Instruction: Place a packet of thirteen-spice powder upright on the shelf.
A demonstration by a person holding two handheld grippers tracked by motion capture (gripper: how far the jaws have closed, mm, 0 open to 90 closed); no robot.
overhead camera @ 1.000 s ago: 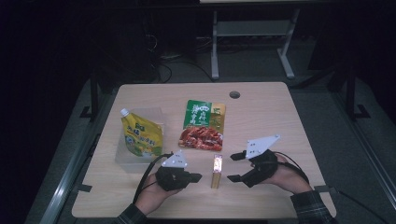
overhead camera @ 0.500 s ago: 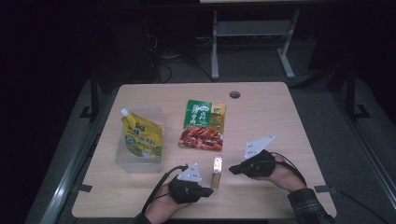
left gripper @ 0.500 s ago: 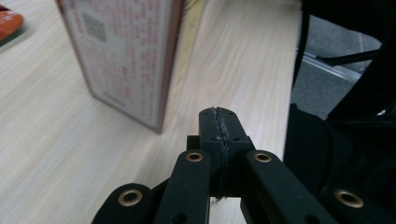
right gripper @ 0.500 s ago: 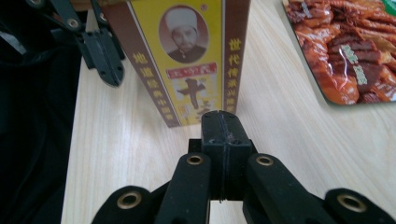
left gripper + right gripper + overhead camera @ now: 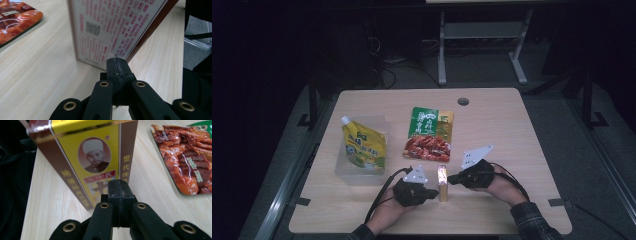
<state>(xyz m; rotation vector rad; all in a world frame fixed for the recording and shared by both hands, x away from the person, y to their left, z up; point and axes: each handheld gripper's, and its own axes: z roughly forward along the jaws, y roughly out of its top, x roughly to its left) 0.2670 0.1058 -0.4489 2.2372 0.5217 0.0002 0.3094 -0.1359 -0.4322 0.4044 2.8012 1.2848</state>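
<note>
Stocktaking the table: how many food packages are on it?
3. A yellow spouted pouch lies in a clear plastic tray at the left, a green-and-red flat sachet in the middle, and a small yellow-and-brown carton stands near the front edge.

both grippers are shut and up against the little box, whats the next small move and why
Probably press inward a little from both sides. The left gripper and right gripper, both shut, flank the upright small box, each tip at a broad face. An even squeeze seems the way to pin it without tipping it.
</note>
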